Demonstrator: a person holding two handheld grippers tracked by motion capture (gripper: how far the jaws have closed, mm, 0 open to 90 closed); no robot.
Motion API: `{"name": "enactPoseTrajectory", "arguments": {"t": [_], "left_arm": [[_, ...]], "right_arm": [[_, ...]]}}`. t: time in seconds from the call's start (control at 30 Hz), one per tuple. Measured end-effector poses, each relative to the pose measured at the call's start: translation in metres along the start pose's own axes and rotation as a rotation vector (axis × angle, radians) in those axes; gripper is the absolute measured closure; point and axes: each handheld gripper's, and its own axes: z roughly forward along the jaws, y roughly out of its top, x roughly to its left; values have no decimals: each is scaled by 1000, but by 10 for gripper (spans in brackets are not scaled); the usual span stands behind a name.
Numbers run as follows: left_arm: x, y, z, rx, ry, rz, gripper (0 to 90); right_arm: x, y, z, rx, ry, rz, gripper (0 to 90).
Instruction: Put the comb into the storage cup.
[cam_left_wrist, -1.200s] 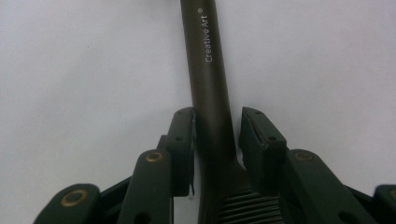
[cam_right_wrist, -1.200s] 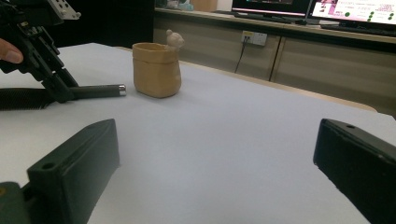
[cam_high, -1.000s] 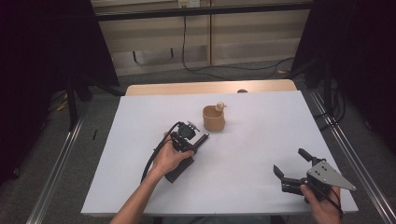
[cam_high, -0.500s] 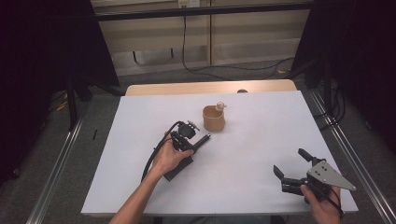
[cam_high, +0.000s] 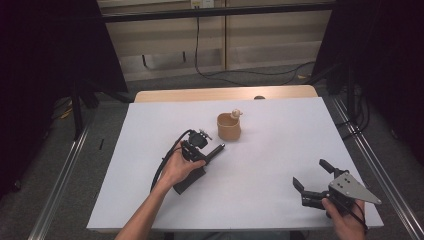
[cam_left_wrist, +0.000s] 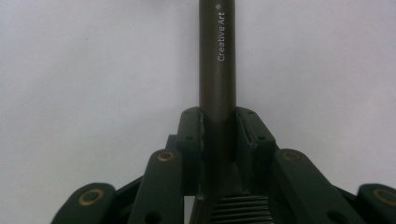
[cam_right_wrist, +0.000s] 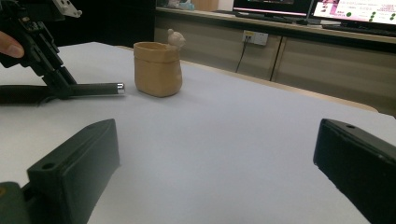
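Here, the left gripper (cam_left_wrist: 218, 116) clamps a dark pen (cam_left_wrist: 217, 56) between its jaws; the right gripper (cam_high: 315, 177) stands spread, empty.

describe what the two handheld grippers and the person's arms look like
Both grippers are black, with two flat, blocky jaws on jointed links that have brass-coloured pivot rings. The left gripper trails a black cable that loops over the table. The right gripper carries a grey three-cornered plate on top. Both forearms are bare, with no sleeves visible.

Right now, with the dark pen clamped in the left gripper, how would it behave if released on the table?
The pen looks round and smooth, so it would probably roll. Its straight barrel suggests stiffness. Slim, so likely light; the left gripper pinches only its end.
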Motion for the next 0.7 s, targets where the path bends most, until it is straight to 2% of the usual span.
{"name": "enactPoseTrajectory", "arguments": {"t": [0.27, 0.43, 0.6, 0.7], "left_arm": [[2, -3, -8, -45, -22, -2, 730], [2, -6, -16, -68, -23, 15, 731], [1, -7, -25, -118, -28, 23, 731], [0, -6, -31, -101, 9, 66, 731]], "right_arm": [[0, 0, 0, 0, -2, -1, 0], [0, 0, 0, 2, -4, 1, 0], [0, 0, 0, 1, -2, 0, 0], [0, 0, 0, 0, -1, 0, 0]]}}
